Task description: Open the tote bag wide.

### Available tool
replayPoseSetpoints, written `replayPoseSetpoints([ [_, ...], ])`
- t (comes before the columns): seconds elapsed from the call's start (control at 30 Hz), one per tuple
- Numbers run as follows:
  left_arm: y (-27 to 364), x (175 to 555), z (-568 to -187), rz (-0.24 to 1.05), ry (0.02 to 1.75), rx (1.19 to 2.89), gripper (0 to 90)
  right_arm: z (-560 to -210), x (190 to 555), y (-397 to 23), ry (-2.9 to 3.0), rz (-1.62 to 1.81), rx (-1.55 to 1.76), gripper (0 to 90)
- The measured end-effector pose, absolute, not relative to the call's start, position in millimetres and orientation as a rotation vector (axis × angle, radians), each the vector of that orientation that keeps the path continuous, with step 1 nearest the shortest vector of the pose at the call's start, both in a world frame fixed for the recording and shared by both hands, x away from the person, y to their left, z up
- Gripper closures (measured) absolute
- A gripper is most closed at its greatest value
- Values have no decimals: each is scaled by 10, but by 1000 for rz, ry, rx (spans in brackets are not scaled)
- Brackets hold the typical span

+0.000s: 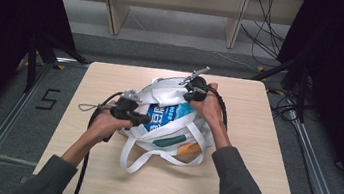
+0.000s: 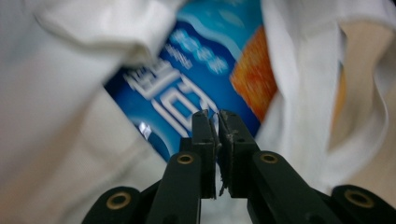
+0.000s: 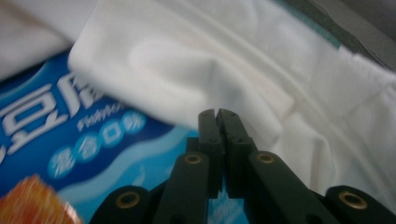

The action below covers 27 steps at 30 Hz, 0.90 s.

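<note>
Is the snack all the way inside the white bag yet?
Not quite. The blue snack packet already lies partly inside the white tote bag, but much of it shows through the opening. Both the left gripper and the right gripper, jaws shut, work at the cloth. Covering the packet is left.

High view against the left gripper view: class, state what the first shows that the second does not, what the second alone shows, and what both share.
High view alone: the table, both forearms, the right gripper at the far edge of the bag, the bag's looped straps, and a green shape on the bag's near side.

Left gripper view alone: the left gripper up close, its jaws nearly together, with nothing clearly between them.

Both: the white bag and the blue packet with white print and an orange patch.
</note>
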<state>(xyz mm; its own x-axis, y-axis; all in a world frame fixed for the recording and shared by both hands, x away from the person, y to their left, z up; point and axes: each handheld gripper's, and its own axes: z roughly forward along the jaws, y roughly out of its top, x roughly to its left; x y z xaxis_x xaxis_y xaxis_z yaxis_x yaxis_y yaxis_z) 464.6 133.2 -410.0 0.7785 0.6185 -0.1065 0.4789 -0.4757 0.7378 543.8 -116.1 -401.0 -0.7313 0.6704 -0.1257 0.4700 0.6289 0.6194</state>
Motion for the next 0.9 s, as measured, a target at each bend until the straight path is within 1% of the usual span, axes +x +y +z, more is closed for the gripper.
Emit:
replayPoseSetpoints([
  [0.07,1281,4823,-4048,278,857,2170,839,-3993,5339,-1231,2551,784,880,898],
  [0.13,1310,5016,-4055,331,883,2171,840,-3990,5240,-1342,2562,755,856,900],
  [0.2,1437,5179,-4132,352,976,2160,849,-4065,5180,-1490,2542,782,884,900],
  [0.27,1620,5289,-4275,377,1086,2151,879,-4191,5156,-1658,2511,705,929,900],
  [0.33,1772,5337,-4434,260,1119,2076,895,-4410,5182,-1798,2523,725,969,900],
  [0.37,1784,5330,-4470,248,1127,2062,895,-4492,5172,-1828,2528,758,1012,900],
  [0.43,1763,5337,-4477,278,1115,2084,896,-4588,5153,-1808,2525,733,986,900],
  [0.53,1732,5343,-4456,289,1126,2102,896,-4676,5136,-1757,2552,623,976,900],
  [0.6,1737,5317,-4427,300,1122,2096,895,-4607,5123,-1745,2538,615,983,900],
  [0.67,1718,5263,-4370,317,1114,2109,884,-4428,5073,-1748,2494,707,987,892],
  [0.73,1653,5200,-4311,324,1065,2125,861,-4205,4966,-1707,2438,795,929,878],
  [0.77,1622,5183,-4287,324,1054,2124,857,-4079,4908,-1681,2455,774,896,867],
  [0.83,1540,5146,-4217,326,1020,2120,855,-4009,4839,-1636,2455,917,893,873],
  [0.9,1452,5142,-4170,323,991,2114,855,-3931,4738,-1583,2475,931,840,884],
])
